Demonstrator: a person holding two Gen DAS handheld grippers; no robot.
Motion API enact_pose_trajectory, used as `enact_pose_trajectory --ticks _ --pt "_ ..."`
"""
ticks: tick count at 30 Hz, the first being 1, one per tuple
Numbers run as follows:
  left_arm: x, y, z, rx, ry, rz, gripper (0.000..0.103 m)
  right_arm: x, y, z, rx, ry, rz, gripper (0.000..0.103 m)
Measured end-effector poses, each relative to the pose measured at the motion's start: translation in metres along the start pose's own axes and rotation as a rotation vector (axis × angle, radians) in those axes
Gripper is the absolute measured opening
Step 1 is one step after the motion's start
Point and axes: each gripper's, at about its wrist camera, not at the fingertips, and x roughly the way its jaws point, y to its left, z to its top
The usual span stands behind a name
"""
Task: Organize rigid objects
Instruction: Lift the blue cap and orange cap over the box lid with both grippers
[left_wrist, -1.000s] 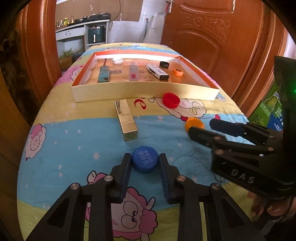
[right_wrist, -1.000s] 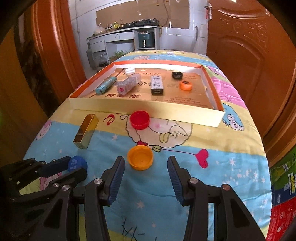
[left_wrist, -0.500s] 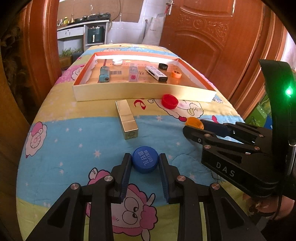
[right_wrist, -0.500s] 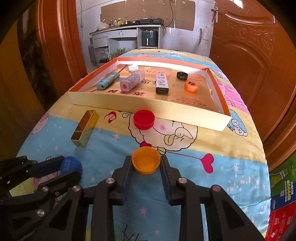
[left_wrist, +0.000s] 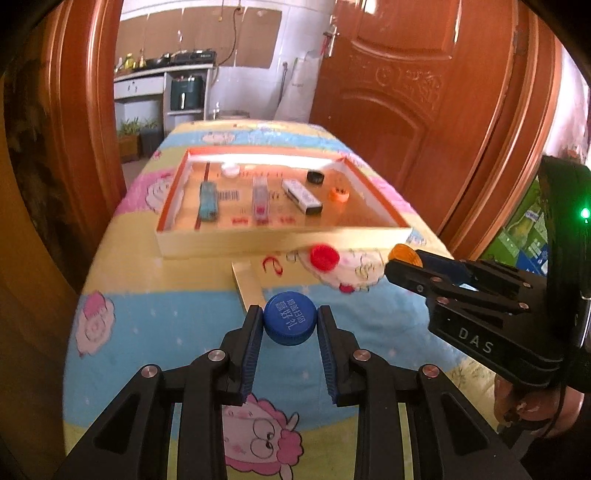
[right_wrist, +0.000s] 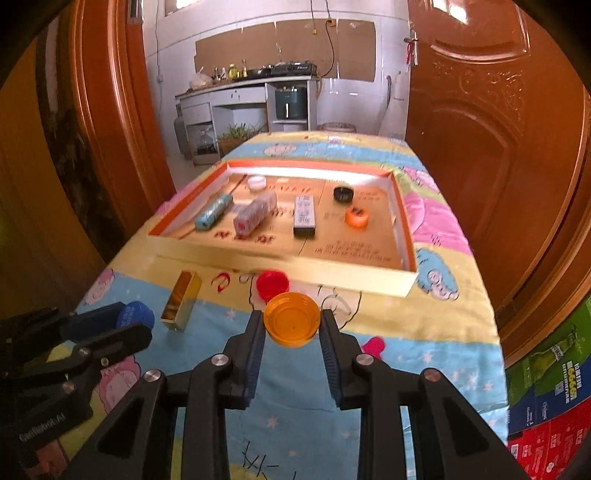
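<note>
I've got the blue cap (left_wrist: 290, 323) pinched in my left fingers (left_wrist: 254, 332), orange cap (right_wrist: 291, 324) in my right fingers (right_wrist: 255, 334), both above the bed, tray (right_wrist: 280, 264) straight ahead on the far side.

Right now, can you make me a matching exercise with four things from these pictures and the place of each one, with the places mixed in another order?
Things:
1. blue cap
2. orange cap
3. red cap
4. black ring

Places:
A. inside the tray
B. between the fingers of the right gripper
C. on the cloth in front of the tray
D. between the fingers of the left gripper

Pairs: 1-D, 2-B, 3-C, 4-A
</note>
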Motion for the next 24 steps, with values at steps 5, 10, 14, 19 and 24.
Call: enact_pose_trajectory --ticks 5,10,14,19,24 --pt "-0.009 0.000 0.017 0.013 -0.033 0.013 0.031 -0.012 -0.007 0.011 0.001 -0.032 -0.015 0.030" --pt "-0.016 0.003 0.033 0.016 -0.062 0.031 0.031 -0.022 -0.013 0.023 -0.005 -0.062 -0.034 0.030" --pt "-0.022 0.008 0.048 0.014 -0.087 0.047 0.031 -0.029 -0.017 0.029 -0.014 -0.083 -0.047 0.030" --pt "-0.023 0.011 0.066 0.024 -0.111 0.062 0.031 -0.033 -0.024 0.041 -0.016 -0.104 -0.059 0.030" --pt "-0.019 0.012 0.082 0.030 -0.123 0.069 0.031 -0.034 -0.028 0.052 -0.022 -0.118 -0.065 0.030"
